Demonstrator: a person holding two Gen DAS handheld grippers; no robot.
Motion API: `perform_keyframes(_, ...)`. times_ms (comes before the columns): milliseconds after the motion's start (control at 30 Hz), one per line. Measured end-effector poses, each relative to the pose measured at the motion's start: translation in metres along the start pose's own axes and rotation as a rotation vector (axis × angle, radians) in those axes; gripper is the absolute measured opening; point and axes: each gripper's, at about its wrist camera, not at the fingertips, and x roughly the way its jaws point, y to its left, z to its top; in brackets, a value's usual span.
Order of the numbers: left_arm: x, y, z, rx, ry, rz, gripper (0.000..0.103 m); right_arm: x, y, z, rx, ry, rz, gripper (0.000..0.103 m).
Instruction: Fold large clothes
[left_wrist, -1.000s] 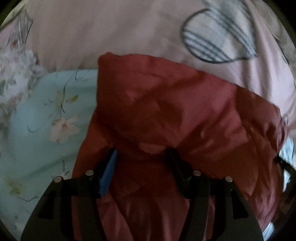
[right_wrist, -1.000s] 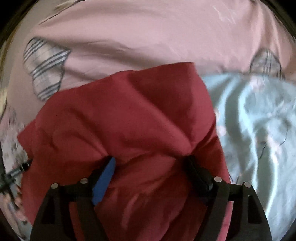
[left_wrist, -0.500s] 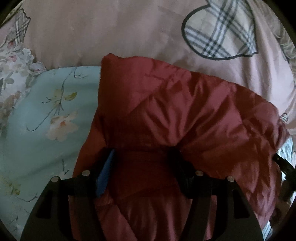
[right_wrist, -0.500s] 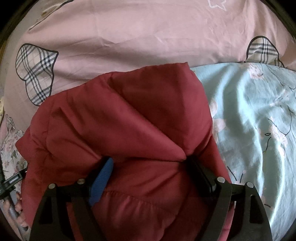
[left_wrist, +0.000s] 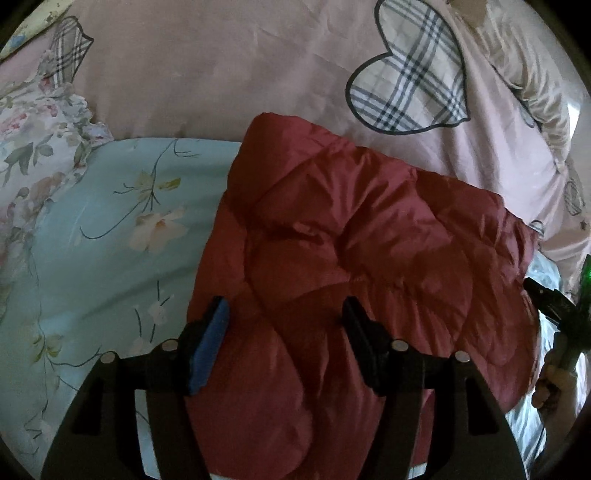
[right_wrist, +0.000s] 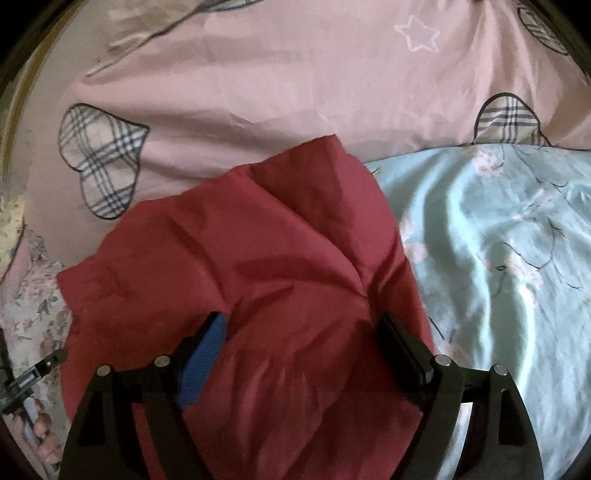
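Left tool (left_wrist: 284, 314) first: its jaws stand apart over the red padded jacket (left_wrist: 351, 251) and have just been opening, the padding bulging up between the blue pad (left_wrist: 207, 350) and the black pad without being pinched. The jacket lies folded into a thick bundle on the bed, on the pale blue flowered sheet (left_wrist: 92, 258), its far edge reaching the pink cover (left_wrist: 221, 66) with the checked hearts. At the right edge of that view, a hand (left_wrist: 554, 380) holds the other tool. Over to the right tool (right_wrist: 299, 328): jaws spread wide, straddling the jacket's (right_wrist: 258, 258) near end, cloth humped between the 2 pads, neither visibly biting. Blue sheet (right_wrist: 498, 240) stretches off to its right, pink cover (right_wrist: 277, 74) beyond.
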Motion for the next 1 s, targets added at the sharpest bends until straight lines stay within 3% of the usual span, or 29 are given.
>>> perform_keyframes(67,-0.002,0.009,-0.001,-0.003,-0.008,-0.004,0.075,-0.013,-0.004,-0.005,-0.002,0.000,0.014,0.085)
perform_keyframes(367,0.002,0.047,-0.012,-0.091,0.018,-0.030,0.079,-0.050,-0.032,-0.020,0.042,0.011,0.035,0.085)
perform_keyframes(800,0.020,0.086,-0.025,-0.301,0.097,-0.262,0.084,-0.039,-0.088,-0.044,0.284,0.104,0.146,0.087)
perform_keyframes(1000,0.030,0.087,-0.028,-0.329,0.118,-0.308,0.086,-0.028,-0.089,-0.048,0.313,0.122,0.206,0.087)
